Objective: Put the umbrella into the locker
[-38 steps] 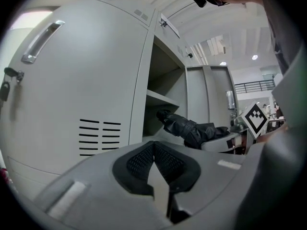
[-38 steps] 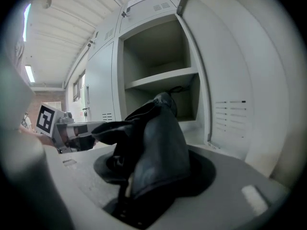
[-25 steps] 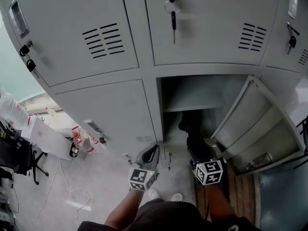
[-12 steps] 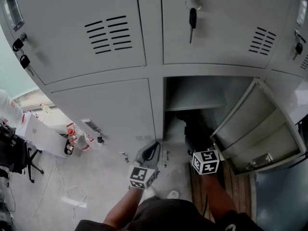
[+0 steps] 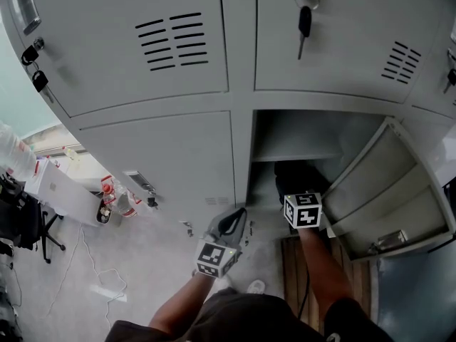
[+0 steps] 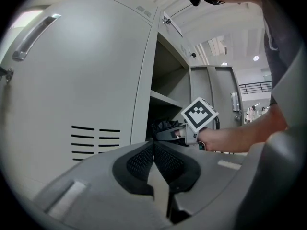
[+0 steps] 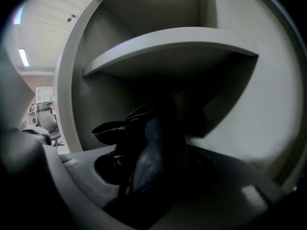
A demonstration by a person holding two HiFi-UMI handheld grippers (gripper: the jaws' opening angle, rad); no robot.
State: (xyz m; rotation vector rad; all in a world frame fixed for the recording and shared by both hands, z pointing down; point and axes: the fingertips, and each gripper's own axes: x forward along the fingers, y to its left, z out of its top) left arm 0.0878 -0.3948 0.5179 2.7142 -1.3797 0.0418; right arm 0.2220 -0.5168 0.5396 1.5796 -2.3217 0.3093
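the bank of pale grey sheet-metal lockers [image 5: 142, 141] has smooth painted doors with rounded corners, each cut with a block of slanted louvre slots [image 5: 174, 43]. a small dark-headed key [image 5: 304, 21] hangs from the lock of the upper middle door. the open lower middle locker compartment [image 5: 313, 130] is a plain box of the same grey metal, with a thin flat metal shelf [image 5: 292, 152] across it near the top. its flanged grey door [image 5: 377, 191] stands swung out to the right. below the shelf, just inside the compartment's mouth, is the black folded fabric umbrella [image 5: 293, 175] [image 7: 153, 143], soft and crumpled, its slightly glossy cloth bunched in loose folds. whether it rests on the compartment's bottom i cannot tell. the right gripper [image 5: 298, 187] [image 7: 156, 164], grey plastic with a black-and-white marker cube, reaches into the opening. its jaws stand partly apart, clamped round the umbrella's bundle with the cloth filling the gap between them. the left gripper [image 5: 234, 219] [image 6: 153, 146] hangs nearer and to the left, in front of the closed lower left door. its ribbed black pads [image 6: 141, 161] meet tip to tip with nothing between them. brown wooden boards [image 5: 290, 262] lie on the pale floor [image 5: 142, 262] beneath the open door.
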